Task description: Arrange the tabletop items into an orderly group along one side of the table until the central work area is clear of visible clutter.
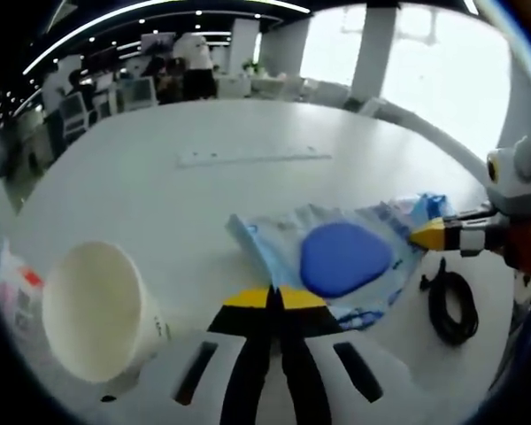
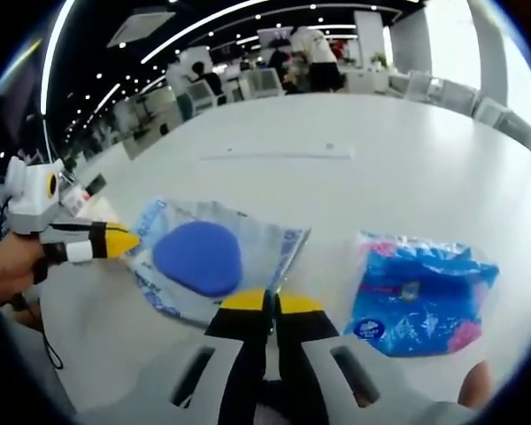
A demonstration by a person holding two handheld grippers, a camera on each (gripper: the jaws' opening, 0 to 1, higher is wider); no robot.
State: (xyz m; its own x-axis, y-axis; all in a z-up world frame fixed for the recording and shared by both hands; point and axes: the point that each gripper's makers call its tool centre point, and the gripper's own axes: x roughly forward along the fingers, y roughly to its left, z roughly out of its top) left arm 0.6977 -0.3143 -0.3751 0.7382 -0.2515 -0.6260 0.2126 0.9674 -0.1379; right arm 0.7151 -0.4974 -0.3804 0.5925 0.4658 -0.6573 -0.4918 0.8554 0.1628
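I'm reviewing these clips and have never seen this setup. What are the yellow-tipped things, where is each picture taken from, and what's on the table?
No robot here: a person holds a two-jaw gripper in each hand, and a fisheye camera rides on each.

In the left gripper view, the left gripper rises from the bottom, jaws together, holding nothing I can see. The right gripper enters from the right.

In the right gripper view, the right gripper has its jaws together at the edge of the clear packet with a blue pad; whether it grips it is unclear. The left gripper touches the packet's far edge.

On the white table: that packet, a paper cup, a black cable coil and a blue plastic bag.
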